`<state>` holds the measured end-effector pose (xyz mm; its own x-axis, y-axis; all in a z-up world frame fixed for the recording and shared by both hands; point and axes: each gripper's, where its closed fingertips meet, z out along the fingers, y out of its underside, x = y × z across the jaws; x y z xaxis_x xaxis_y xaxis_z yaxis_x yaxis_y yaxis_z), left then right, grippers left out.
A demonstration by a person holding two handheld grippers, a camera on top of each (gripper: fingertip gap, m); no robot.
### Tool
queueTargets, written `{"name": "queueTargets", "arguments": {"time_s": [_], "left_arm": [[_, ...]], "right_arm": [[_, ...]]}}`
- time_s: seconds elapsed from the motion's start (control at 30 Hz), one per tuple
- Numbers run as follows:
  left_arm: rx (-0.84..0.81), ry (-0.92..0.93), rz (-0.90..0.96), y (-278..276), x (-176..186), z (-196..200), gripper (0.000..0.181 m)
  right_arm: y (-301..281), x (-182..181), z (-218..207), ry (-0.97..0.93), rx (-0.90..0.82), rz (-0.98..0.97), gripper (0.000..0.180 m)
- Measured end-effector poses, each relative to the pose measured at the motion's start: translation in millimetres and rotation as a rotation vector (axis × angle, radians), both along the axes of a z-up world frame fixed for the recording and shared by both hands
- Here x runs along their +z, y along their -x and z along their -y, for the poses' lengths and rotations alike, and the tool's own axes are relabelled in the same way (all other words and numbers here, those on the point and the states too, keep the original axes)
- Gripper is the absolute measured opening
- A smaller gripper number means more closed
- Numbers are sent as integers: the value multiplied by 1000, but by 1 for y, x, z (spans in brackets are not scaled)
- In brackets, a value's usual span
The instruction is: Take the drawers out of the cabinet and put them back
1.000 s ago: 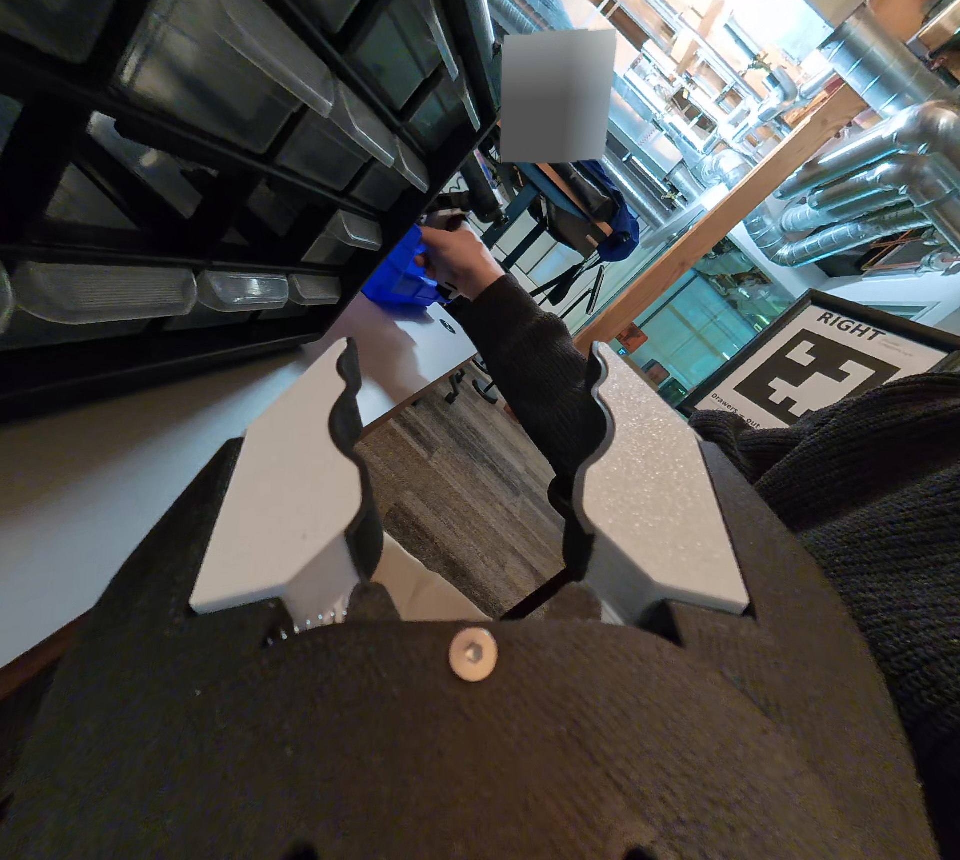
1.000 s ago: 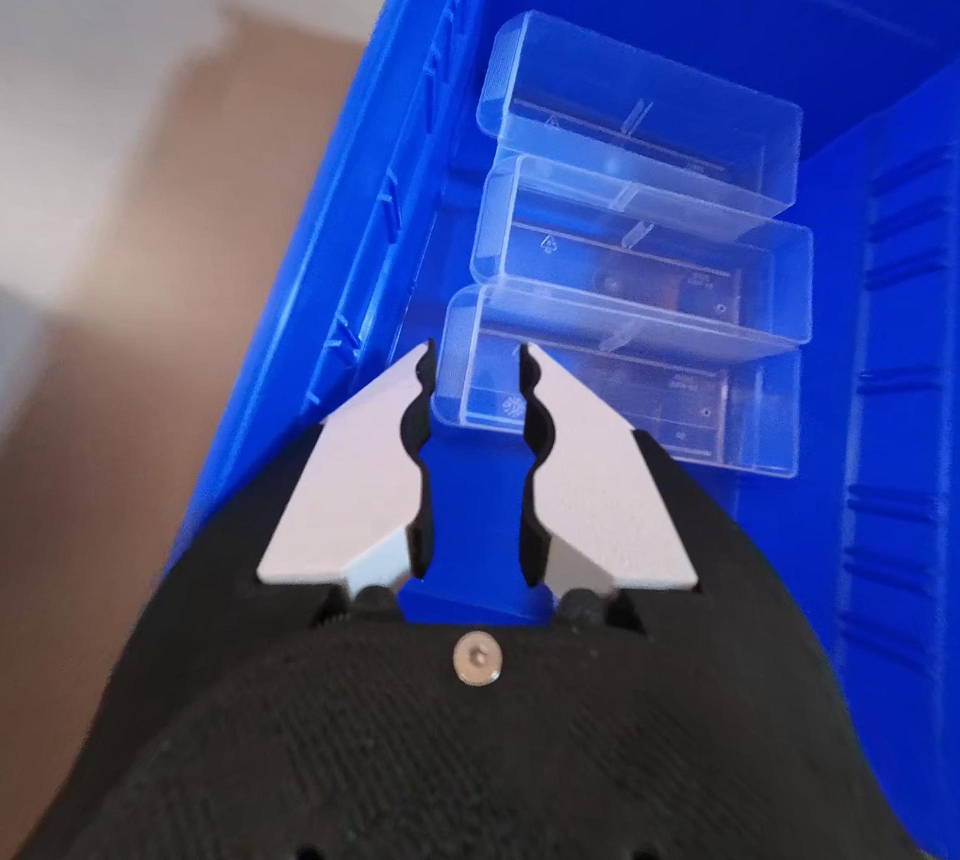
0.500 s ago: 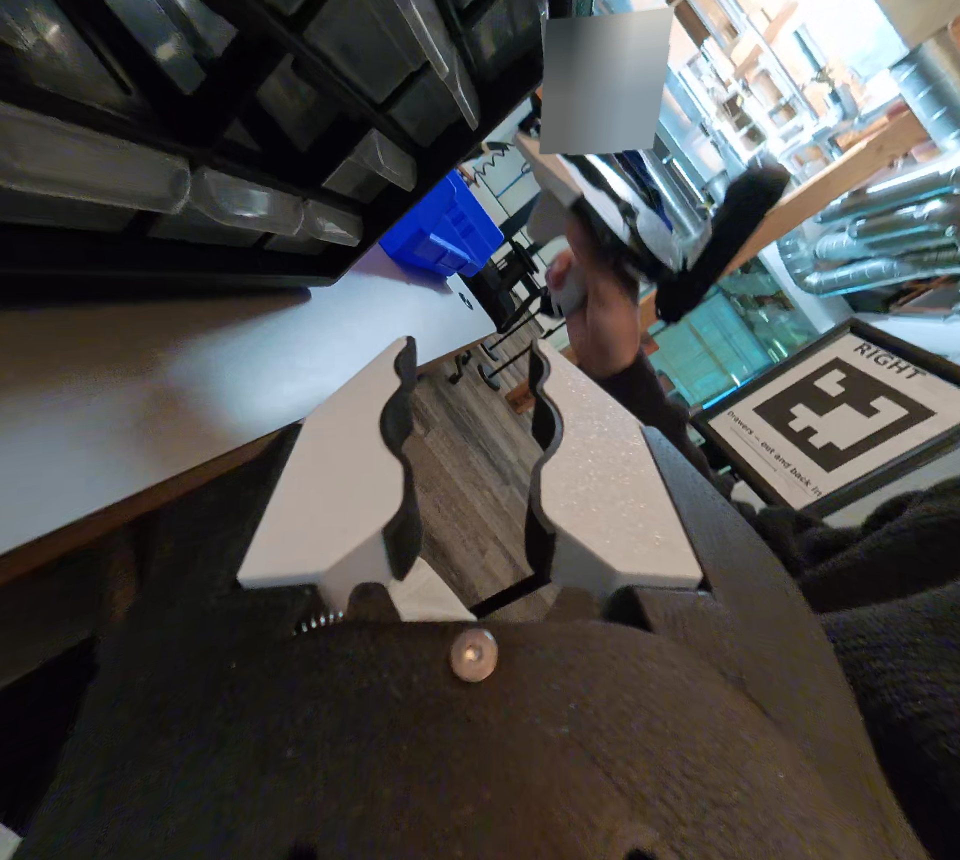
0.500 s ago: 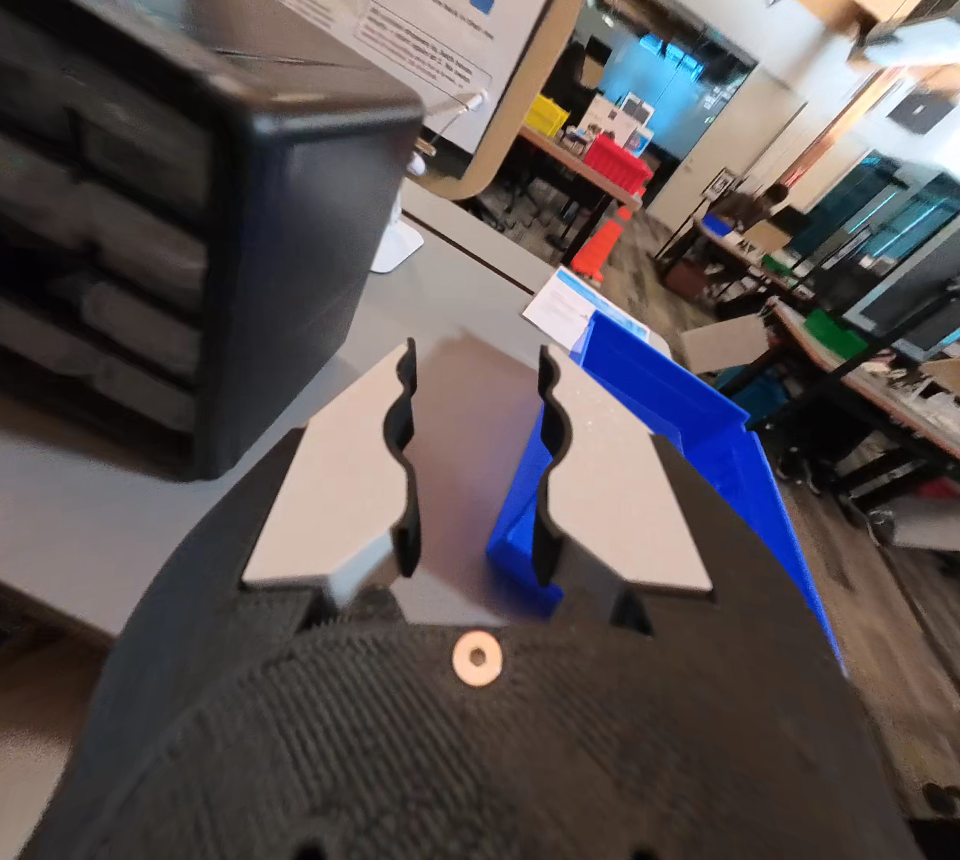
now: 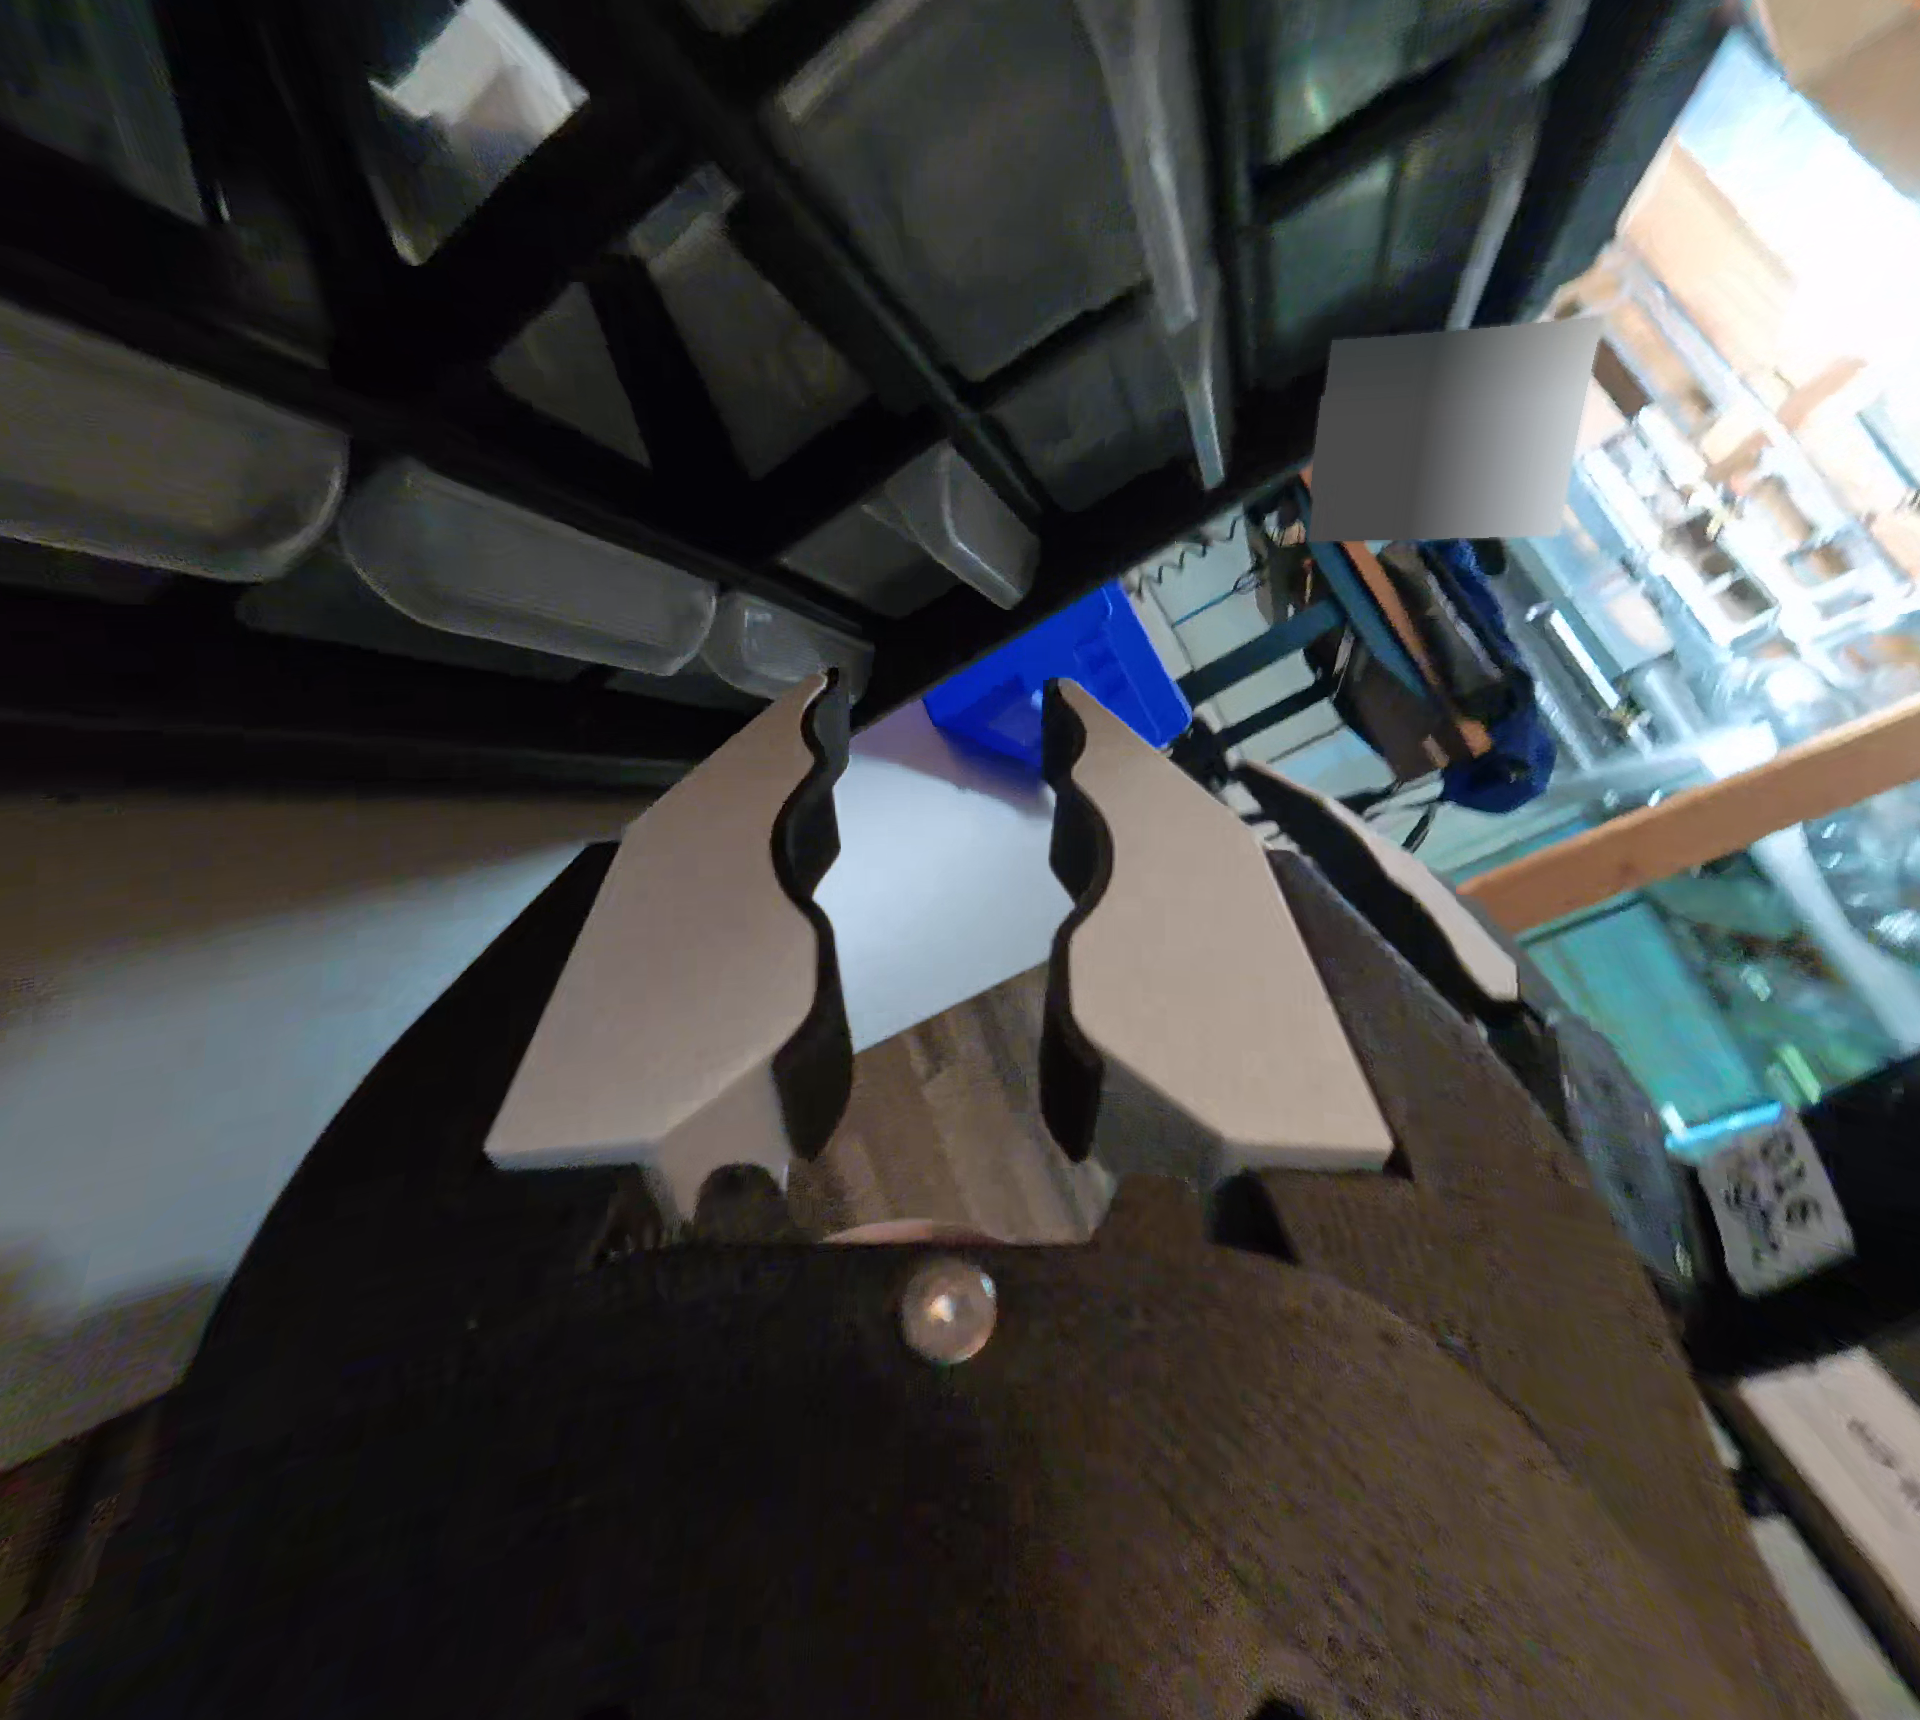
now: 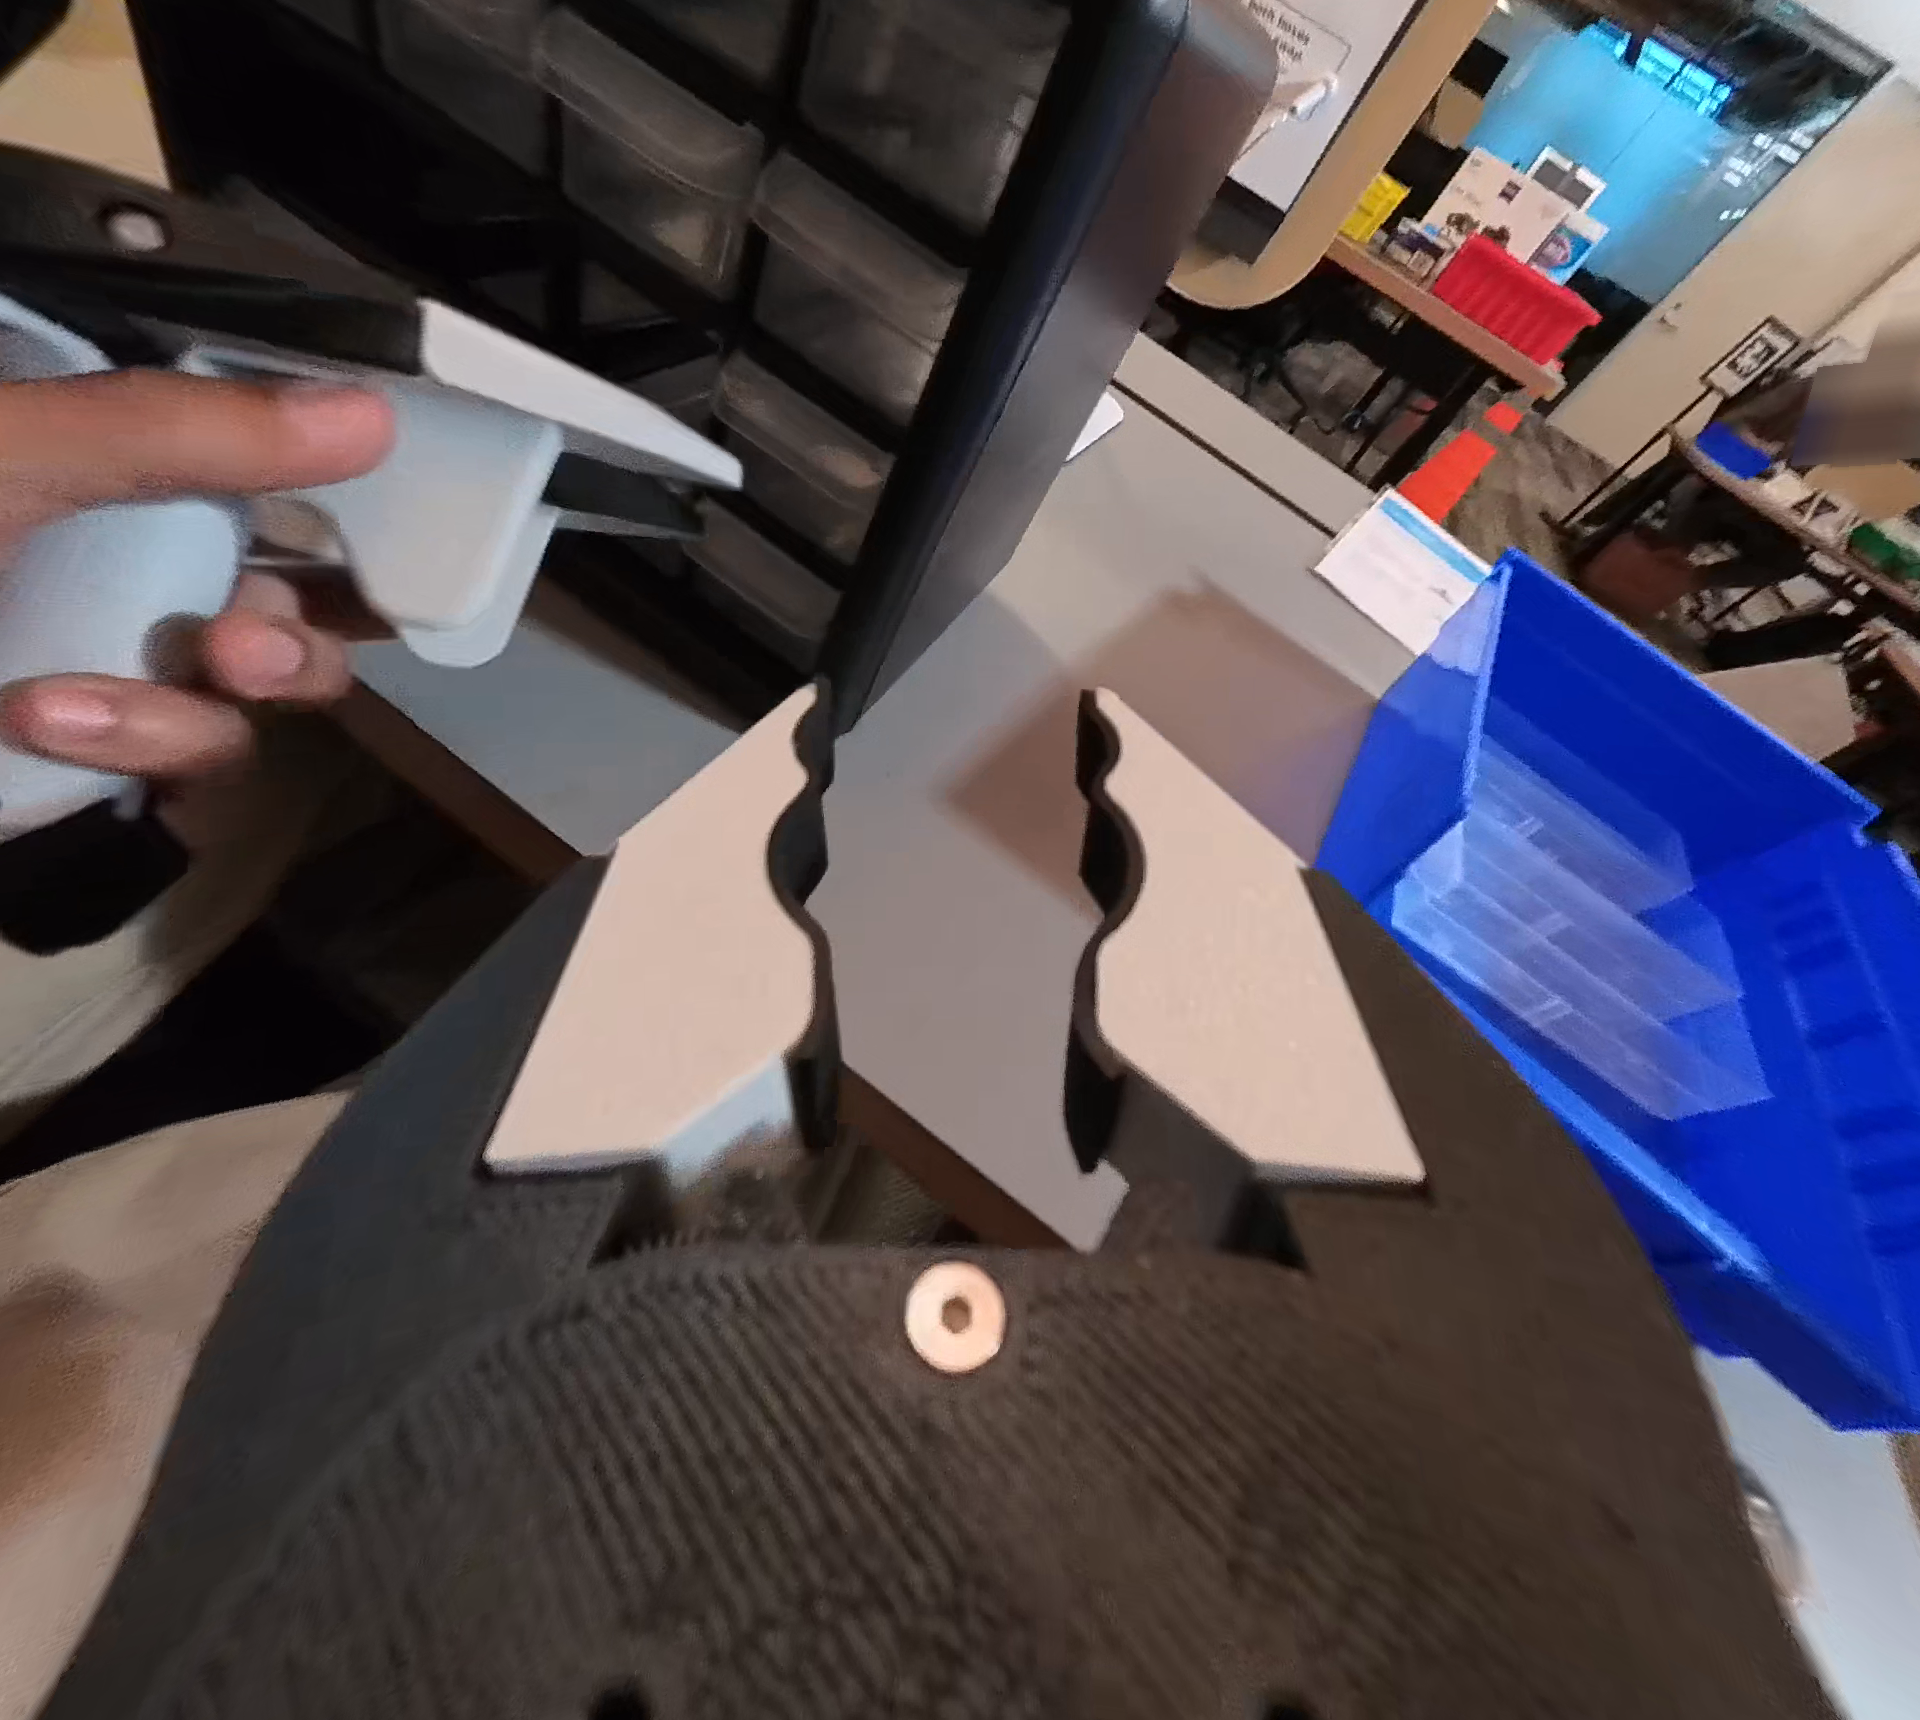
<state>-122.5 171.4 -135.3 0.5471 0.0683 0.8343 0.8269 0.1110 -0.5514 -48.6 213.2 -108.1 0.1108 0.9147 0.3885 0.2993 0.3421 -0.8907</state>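
Observation:
A black drawer cabinet (image 6: 1039,320) with clear drawers (image 6: 862,299) stands on the grey table (image 6: 1195,527). In the left wrist view the cabinet (image 5: 644,382) fills the top, and its clear drawers (image 5: 520,569) run along the bottom row. My left gripper (image 5: 940,694) is open and empty, low before the cabinet's bottom right corner. It also shows in the right wrist view (image 6: 717,486), close to the drawer fronts. My right gripper (image 6: 948,706) is open and empty, above the table's front edge. A blue bin (image 6: 1683,974) to its right holds three clear drawers (image 6: 1579,953).
The blue bin shows in the left wrist view (image 5: 1060,673) past the cabinet. A white paper (image 6: 1403,558) lies on the table behind the bin. A poster board (image 6: 1351,8) stands behind the cabinet. Other tables with a red bin (image 6: 1507,288) are far back.
My right gripper has left the blue bin, where the three drawers now lie, and pulled back to the left. My left gripper has moved up close to the cabinet's lower drawers.

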Motion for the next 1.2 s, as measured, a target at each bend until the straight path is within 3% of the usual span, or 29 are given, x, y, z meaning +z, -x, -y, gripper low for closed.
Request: {"name": "queueTargets", "arguments": {"time_s": [0.13,0.27,0.47,0.63,0.8,1.0,1.2], "left_arm": [[53,-76,26,11,12,-11,27],[66,-104,61,19,15,-12,7],[-14,-117,23,-5,15,2,6],[-125,-82,-22,-38,11,24,6],[-214,-37,-20,-37,7,47,27],[-166,16,-147,4,12,77,29],[-200,67,-290,14,-2,86,29]], "right_arm": [[-3,0,-2,-79,-1,16,45],[1,-2,3,-36,29,12,44],[2,-8,4,235,77,-10,43],[3,-8,8,234,101,-9,44],[11,-4,34,75,169,3,44],[29,-2,63,-264,207,69,41],[50,-17,57,-582,132,218,33]]}}
